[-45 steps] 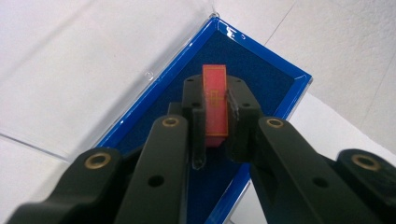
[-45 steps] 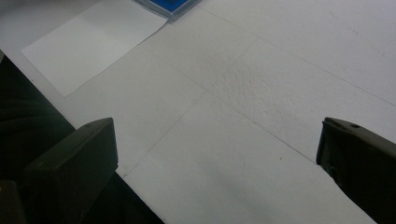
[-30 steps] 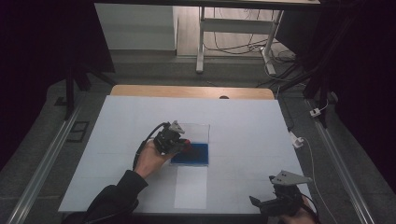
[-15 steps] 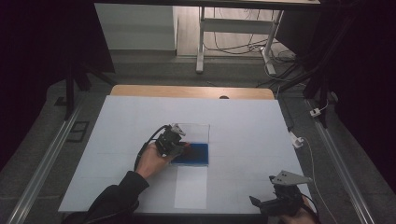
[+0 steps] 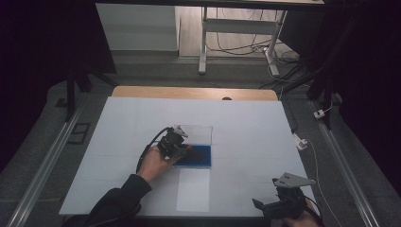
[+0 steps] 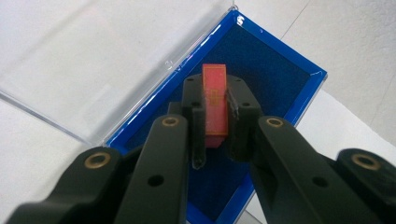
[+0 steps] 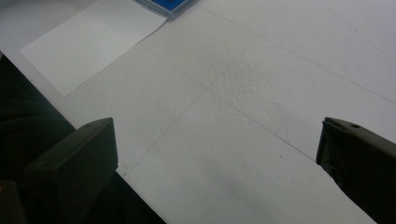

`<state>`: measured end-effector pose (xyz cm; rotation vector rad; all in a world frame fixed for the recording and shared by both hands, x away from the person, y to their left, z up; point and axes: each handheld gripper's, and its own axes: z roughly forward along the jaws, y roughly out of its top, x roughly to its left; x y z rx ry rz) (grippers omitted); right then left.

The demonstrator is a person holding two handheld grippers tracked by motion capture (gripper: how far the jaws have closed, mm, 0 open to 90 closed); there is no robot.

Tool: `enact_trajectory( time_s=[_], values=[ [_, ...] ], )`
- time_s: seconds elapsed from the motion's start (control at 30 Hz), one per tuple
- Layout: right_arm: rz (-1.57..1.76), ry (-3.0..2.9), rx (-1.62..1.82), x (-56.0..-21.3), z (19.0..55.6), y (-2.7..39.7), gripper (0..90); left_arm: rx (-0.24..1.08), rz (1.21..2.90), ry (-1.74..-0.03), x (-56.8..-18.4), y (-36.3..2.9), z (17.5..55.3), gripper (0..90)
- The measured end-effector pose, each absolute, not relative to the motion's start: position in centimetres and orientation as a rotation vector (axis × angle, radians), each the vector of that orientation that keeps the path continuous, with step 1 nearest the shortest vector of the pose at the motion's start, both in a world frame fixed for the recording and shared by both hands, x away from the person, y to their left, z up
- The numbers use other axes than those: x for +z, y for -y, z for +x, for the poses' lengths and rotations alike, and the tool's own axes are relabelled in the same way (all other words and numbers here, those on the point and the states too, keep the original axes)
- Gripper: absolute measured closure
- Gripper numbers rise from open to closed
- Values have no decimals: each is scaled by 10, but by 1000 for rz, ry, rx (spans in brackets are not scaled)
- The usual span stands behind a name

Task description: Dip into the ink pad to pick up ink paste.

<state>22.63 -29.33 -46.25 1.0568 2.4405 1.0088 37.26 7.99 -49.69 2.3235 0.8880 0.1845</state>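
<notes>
Left gripper [image 6: 215, 122] is clamped on a small red block [image 6: 215, 105], held edge-up over the blue box [image 6: 261, 88]. In the high view this gripper [image 5: 176, 143] sits at the 9 o'clock edge of the box [image 5: 201, 156], near the middle of the white table [image 5: 246, 123].

Risks, as judged:
- Grip covers only the lower part of the block, so a twist of the wrist could let it pivot or slip out and land outside the box.
- Clear lid [image 6: 93, 60] lies open at 10 o'clock of the box — a low sweep could catch its hinge edge and drag the box.

Block: flat, narrow, red-orange, with a faint gold mark on its face. Box lining is dark blue, the rim brighter blue.

Right gripper [image 7: 215, 154] — jaws wide apart, nothing between them, idle over bare table at 5 o'clock, well apart from the box; white paper sheet [image 7: 93, 42] lies at its 11 o'clock.
</notes>
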Motion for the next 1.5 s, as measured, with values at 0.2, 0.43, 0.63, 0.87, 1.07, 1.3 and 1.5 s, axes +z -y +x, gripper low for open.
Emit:
enact_trajectory(
  time_s=[0.2, 0.43, 0.63, 0.87, 1.07, 1.3, 1.5],
  values=[
    [1060, -2442, 1007, -463, 227, 293, 0, 281, 2360, -866, -496, -71, 365, 806],
    [1059, -2442, 1004, -463, 227, 292, 0, 331, 2375, -859, -496, -66, 361, 806],
    [1058, -2444, 1002, -463, 227, 292, 0, 195, 2309, -897, -499, -80, 371, 806],
    [1059, -2444, 1001, -463, 227, 292, 0, 125, 2263, -917, -502, -87, 376, 806],
    [1057, -2446, 998, -463, 227, 292, 0, 246, 2315, -888, -500, -76, 367, 806],
    [1059, -2444, 1003, -463, 227, 292, 0, 221, 2309, -880, -499, -79, 370, 804],
    [1068, -2438, 1014, -462, 227, 294, 0, 202, 2291, -885, -499, -81, 371, 804]
  ],
)
